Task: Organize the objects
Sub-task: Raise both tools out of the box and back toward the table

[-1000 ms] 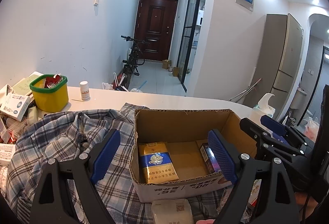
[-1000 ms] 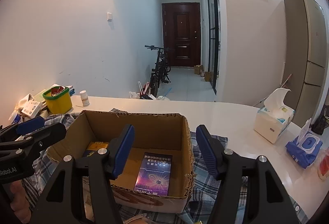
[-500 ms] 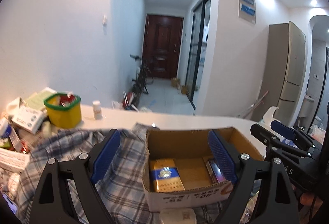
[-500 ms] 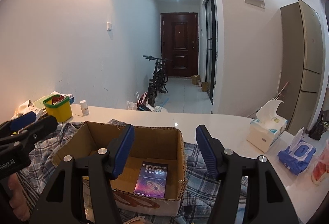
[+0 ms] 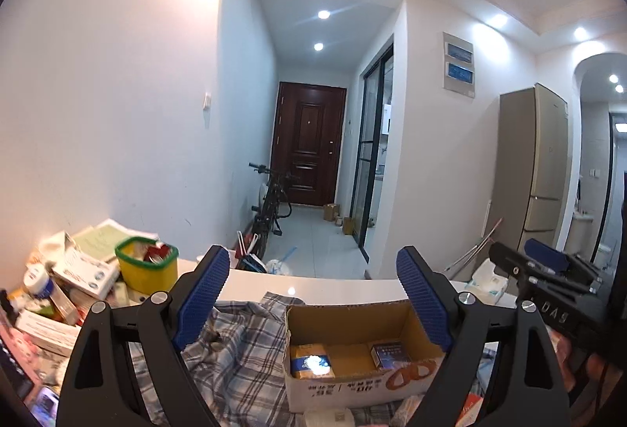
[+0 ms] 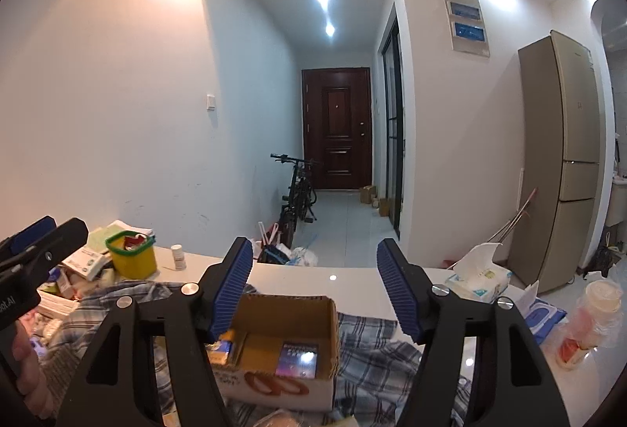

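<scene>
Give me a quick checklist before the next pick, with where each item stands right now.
1. Left gripper empty, jaws open: ok.
2. Right gripper empty, jaws opening: ok.
3. Cardboard box upright, top open: ok.
4. Free floor space in box between yellow pack and dark pack: ok.
5. Next item chosen from the pile on the left: cannot tell.
6. Plaid cloth clear of box opening: ok.
</scene>
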Demonstrator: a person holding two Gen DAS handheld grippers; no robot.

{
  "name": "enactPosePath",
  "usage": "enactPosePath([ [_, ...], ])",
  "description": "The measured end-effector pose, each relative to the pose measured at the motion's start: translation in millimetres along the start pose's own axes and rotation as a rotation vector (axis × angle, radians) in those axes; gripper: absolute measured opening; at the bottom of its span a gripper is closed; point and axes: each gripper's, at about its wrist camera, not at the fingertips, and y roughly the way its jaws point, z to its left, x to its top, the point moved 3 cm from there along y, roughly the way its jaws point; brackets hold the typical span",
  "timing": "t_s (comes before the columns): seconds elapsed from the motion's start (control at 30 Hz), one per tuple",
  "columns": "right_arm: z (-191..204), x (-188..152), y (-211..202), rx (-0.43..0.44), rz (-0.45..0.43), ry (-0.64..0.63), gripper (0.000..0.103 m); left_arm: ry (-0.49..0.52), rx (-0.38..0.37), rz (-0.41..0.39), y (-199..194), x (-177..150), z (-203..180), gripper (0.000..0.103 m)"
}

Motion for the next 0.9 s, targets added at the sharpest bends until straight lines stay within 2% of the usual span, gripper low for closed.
enactPosePath([
  [0.13, 2.4, 0.0, -24.8, 0.021, -0.011, -0.010, 0.065, 0.041, -0.010, -0.002, -19.3, 1.0, -8.7, 0.089],
  [0.3, 6.6, -10.2, -48.4, 0.039, -0.012, -0.034, 0.065, 0.020, 0.017, -0.036, -42.5, -5.9, -5.7, 0.089],
  [0.47, 16.6, -19.6, -63.5, 0.044, -0.008, -0.110, 0.065, 0.027, -0.009, -0.040, -55.6, -11.2, -2.6, 0.090],
  [0.53, 17.5, -22.0, -69.3, 0.050, -0.015, -0.105, 0.065, 0.025, 0.002, -0.041, -60.0, -15.1, -0.4, 0.094],
  [0.73, 11.7, -24.5, -90.8, 0.051, -0.052, -0.068, 0.066, 0.051, -0.033, -0.039, -79.3, -22.7, -4.1, 0.096],
  [0.8, 11.8, -25.5, -95.5, 0.053, -0.054, -0.060, 0.066, 0.064, -0.028, -0.045, -87.0, -23.3, -7.0, 0.103],
  [0.9, 11.2, -23.9, -98.2, 0.048, -0.052, -0.046, 0.066, 0.040, -0.044, -0.056, -98.6, -22.3, -5.5, 0.103],
])
